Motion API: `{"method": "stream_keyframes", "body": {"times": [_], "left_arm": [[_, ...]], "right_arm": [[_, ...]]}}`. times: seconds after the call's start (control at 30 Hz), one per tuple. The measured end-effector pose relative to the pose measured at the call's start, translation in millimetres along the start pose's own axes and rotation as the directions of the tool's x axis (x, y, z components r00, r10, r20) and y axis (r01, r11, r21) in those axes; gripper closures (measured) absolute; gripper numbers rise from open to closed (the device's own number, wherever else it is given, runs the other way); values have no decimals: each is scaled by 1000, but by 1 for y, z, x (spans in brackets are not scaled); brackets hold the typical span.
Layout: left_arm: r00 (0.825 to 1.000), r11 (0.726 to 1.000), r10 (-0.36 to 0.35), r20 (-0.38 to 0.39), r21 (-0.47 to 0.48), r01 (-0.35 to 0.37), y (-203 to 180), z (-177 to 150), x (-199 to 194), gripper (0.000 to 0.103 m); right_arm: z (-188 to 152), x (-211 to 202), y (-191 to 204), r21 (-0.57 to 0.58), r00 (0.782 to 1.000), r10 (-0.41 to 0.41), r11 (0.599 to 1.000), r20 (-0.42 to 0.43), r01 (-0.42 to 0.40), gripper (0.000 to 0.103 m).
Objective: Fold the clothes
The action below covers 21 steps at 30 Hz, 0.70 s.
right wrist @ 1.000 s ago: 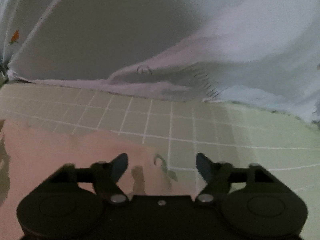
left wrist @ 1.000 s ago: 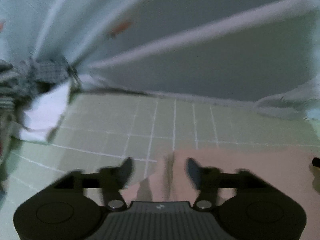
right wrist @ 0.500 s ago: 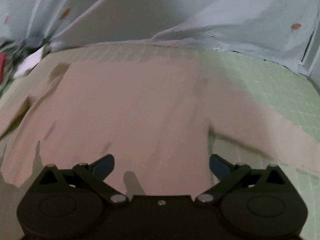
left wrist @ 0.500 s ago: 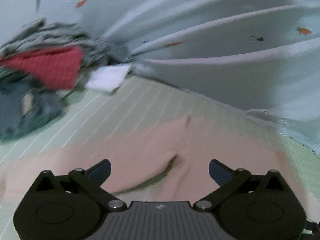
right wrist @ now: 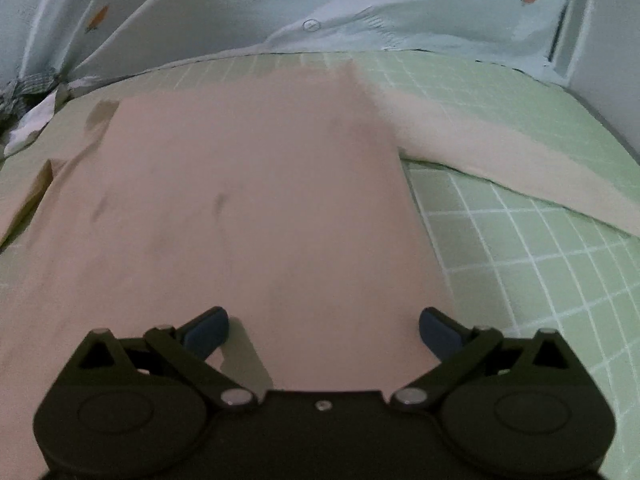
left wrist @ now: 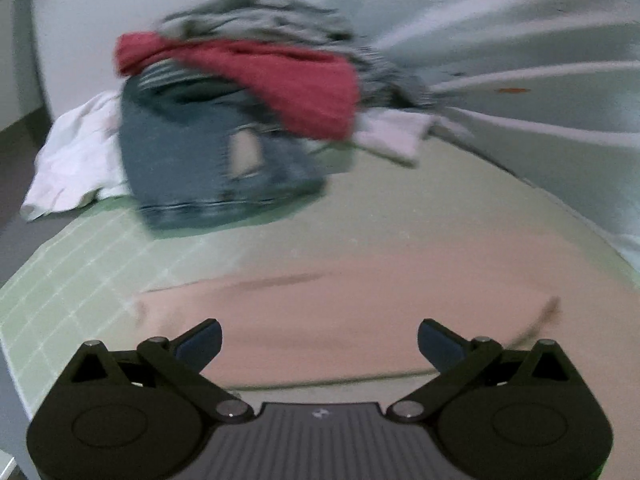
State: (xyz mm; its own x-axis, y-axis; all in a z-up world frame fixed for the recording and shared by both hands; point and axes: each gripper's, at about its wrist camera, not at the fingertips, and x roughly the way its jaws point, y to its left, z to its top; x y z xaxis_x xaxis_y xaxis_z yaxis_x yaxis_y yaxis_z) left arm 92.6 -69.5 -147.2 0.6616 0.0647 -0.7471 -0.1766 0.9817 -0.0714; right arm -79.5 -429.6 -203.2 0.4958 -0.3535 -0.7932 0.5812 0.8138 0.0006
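A pink long-sleeved garment (right wrist: 248, 200) lies spread flat on the green gridded mat (right wrist: 520, 240), one sleeve (right wrist: 500, 152) stretching to the right. It also shows in the left wrist view (left wrist: 360, 312), blurred. My right gripper (right wrist: 323, 330) is open and empty, hovering over the garment's near part. My left gripper (left wrist: 319, 342) is open and empty over the garment's left part, facing a pile of clothes.
A pile of clothes stands at the mat's far left: a red garment (left wrist: 288, 76), folded jeans (left wrist: 200, 160), a white cloth (left wrist: 76, 160) and grey checked fabric (left wrist: 280, 16). A pale blue curtain (right wrist: 280, 4) hangs behind the mat. The mat's left edge (left wrist: 24, 280) is near.
Both grippers opened wide and pulled back from the garment's far edge. The left gripper swung left toward the clothes pile. The garment now lies flat.
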Motion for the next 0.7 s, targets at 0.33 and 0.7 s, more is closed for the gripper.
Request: {"method": "stream_keyframes", "body": {"times": [0.33,0.7], "left_arm": [[990,989,119,-77,-82,-126,75,3,42,0],[991,992,120,-56,-32,-122,83,-2,50,68]], "right_arm": [[-23,-5,16,114,987,-110,989,116,96,0],[-26,-4,22,169,978,-165,975,126,143,0]]}}
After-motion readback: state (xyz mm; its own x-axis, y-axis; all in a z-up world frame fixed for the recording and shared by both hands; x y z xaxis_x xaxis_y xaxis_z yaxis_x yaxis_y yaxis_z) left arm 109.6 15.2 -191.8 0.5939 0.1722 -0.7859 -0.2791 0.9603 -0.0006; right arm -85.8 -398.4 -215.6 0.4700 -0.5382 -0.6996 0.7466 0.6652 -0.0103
